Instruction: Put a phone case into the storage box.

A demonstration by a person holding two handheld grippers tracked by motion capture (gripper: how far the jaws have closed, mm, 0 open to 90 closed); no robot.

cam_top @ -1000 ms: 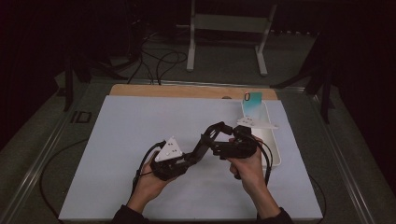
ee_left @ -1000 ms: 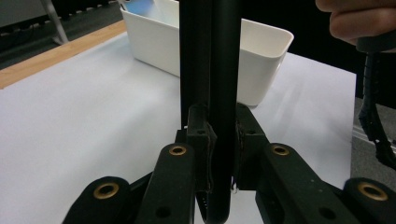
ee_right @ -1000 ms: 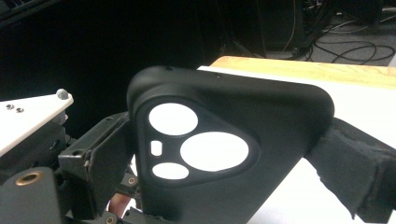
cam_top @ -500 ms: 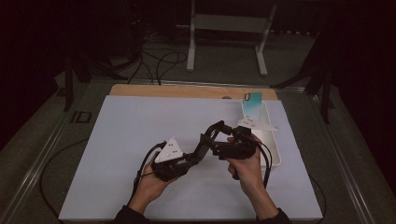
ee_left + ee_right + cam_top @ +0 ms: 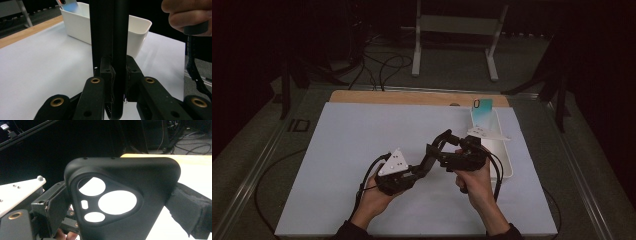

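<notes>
Overhead, our left gripper [image 5: 428, 161] and right gripper [image 5: 443, 145] meet mid-table, sharing a black phone case [image 5: 439, 148]; white bin [image 5: 507, 167] at three o'clock. Left gripper view: jaws clamp the case's edge. Right gripper view: pads squeeze its sides.

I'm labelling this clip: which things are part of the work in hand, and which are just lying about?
In use: black phone case, left gripper clamped on it, right gripper touching it.

Lying about: white bin, teal phone standing in it, white mat.
</notes>
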